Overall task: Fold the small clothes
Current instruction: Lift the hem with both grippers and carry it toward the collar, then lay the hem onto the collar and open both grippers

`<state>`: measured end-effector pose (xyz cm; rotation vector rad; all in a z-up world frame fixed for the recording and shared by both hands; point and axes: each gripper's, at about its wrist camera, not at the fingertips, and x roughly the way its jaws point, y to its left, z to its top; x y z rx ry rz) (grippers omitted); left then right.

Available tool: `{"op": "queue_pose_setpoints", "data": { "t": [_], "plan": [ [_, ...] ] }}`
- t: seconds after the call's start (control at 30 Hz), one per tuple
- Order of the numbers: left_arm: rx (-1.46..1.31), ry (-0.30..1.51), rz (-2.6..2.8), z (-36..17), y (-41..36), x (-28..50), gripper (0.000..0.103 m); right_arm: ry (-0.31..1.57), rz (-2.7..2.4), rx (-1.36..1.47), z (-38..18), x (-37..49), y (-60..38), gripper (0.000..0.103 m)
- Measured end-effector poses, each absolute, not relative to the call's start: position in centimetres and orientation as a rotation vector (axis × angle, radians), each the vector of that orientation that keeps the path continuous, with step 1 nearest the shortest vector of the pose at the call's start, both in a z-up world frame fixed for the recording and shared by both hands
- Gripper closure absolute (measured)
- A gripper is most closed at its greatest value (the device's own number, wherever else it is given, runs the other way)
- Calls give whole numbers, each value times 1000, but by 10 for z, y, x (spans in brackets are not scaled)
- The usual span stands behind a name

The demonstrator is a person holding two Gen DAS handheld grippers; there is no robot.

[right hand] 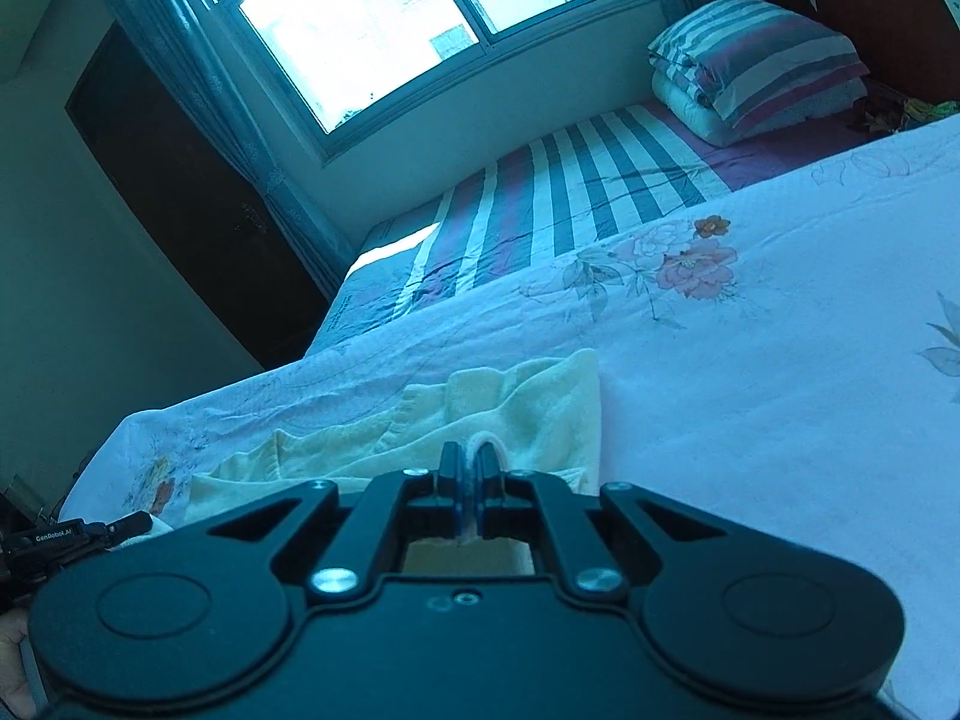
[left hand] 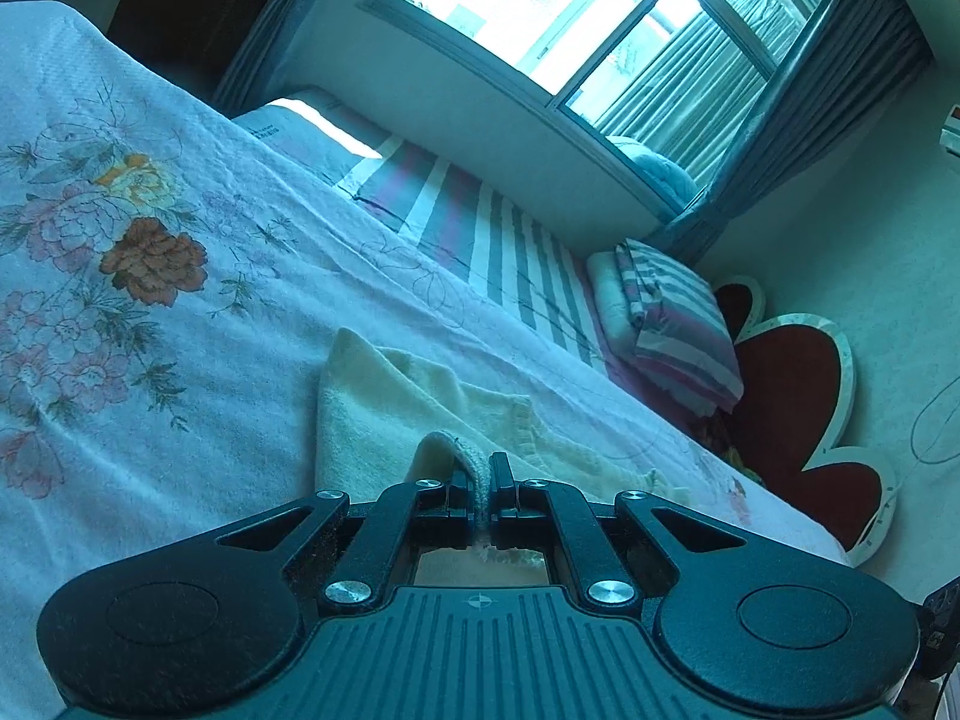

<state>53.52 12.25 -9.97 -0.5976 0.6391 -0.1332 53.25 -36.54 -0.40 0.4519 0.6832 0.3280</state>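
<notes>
Cream garment (left hand: 384,402), lower centre, rumpled on floral sheet (left hand: 150,300); folding looks barely begun. Left gripper (left hand: 480,471) and right gripper (right hand: 473,459) each pinched closed on its edge.

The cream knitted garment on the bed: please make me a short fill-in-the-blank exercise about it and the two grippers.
1. The left gripper is shut on an edge of the cream knitted ____.
2. The garment lies on a white bedspread printed with ____.
3. The right gripper is ____ on the same garment.
4. The folded quilt near the headboard has a ____ pattern.

Missing words: garment; flowers; shut; striped
</notes>
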Motion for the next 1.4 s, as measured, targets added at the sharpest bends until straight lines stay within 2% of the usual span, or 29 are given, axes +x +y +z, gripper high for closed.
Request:
{"op": "queue_pose_setpoints", "data": {
  "t": [0.23,0.63,0.77,0.8,0.83,0.87,0.9,0.93,0.97,1.03,1.1,1.13,1.4],
  "plan": [
    [-589,669,-126,-111,123,571,99,739,338,493,-26,567,-369,98],
    [-617,684,-95,-110,130,609,99,776,359,567,-23,619,-368,98],
    [-579,749,-58,-117,129,626,98,820,341,574,-37,632,-369,97],
    [-592,761,-52,-119,131,627,94,809,333,572,-38,633,-370,89],
    [-596,752,-48,-119,132,626,91,790,303,565,-38,631,-373,76],
    [-582,728,-40,-116,133,622,74,763,283,553,-35,627,-376,70],
    [-561,700,-13,-111,135,617,32,731,284,549,-32,622,-379,62],
    [-540,657,33,-106,138,610,11,701,283,544,-29,616,-384,54],
    [-521,587,50,-100,141,600,1,684,281,531,-27,612,-387,54],
    [-509,565,-1,-95,149,598,3,659,307,508,-24,605,-393,57],
    [-471,599,-30,-94,149,606,26,649,328,488,-22,605,-395,58],
    [-442,625,-46,-95,146,611,30,646,333,483,-22,606,-395,58],
    [-108,746,-152,-105,102,644,32,682,417,324,-24,634,-353,57]
  ]
}}
